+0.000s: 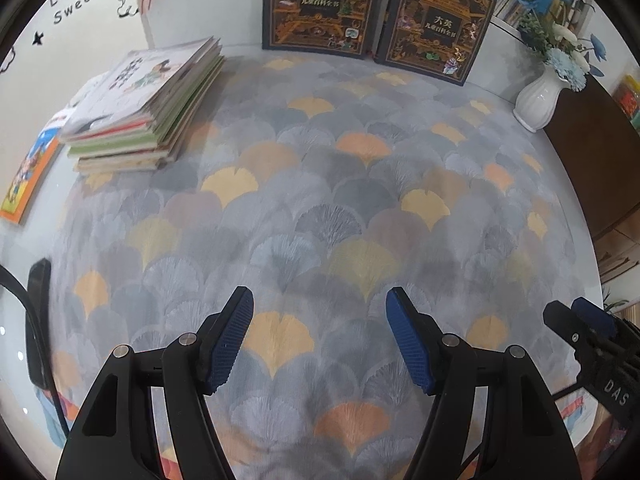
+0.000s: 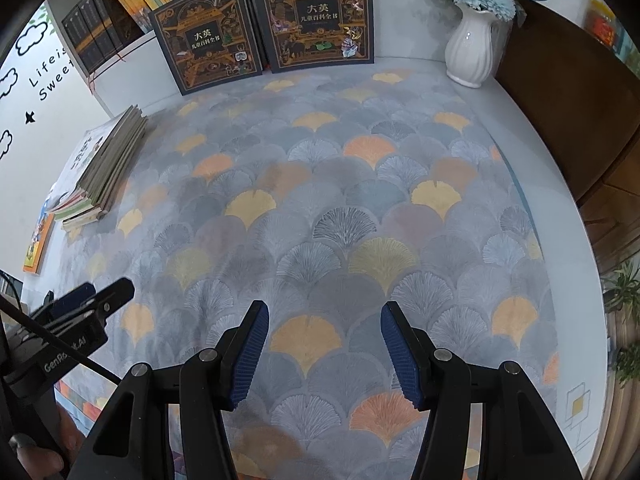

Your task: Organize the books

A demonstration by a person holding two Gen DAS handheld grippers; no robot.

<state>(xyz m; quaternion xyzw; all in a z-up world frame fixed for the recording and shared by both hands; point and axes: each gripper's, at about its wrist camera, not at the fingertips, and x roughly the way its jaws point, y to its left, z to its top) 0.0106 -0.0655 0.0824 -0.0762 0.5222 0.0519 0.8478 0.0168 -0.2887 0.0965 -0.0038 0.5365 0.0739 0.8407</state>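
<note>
The left tongs [image 1: 320, 336] stand wide apart with nothing between the blue pads [image 1: 232, 340], hanging over the fan-patterned cloth [image 1: 320, 184] without touching any book. The right tongs [image 2: 324, 352] are spread just as wide and hold nothing either, and they too hang above the cloth. In the left view the right tongs show at about 4 o'clock; in the right view the left tongs show at about 8 o'clock. A stack of thin books [image 1: 148, 104] lies flat at about 10 o'clock, with an orange book [image 1: 28, 176] lying flat just beyond it at 9 o'clock. Two dark books [image 2: 208, 36] with gold ornament stand upright side by side at 12 o'clock, leaning on the shelf behind. A white vase [image 2: 472, 48] of blue flowers stands at about 1 o'clock.
</note>
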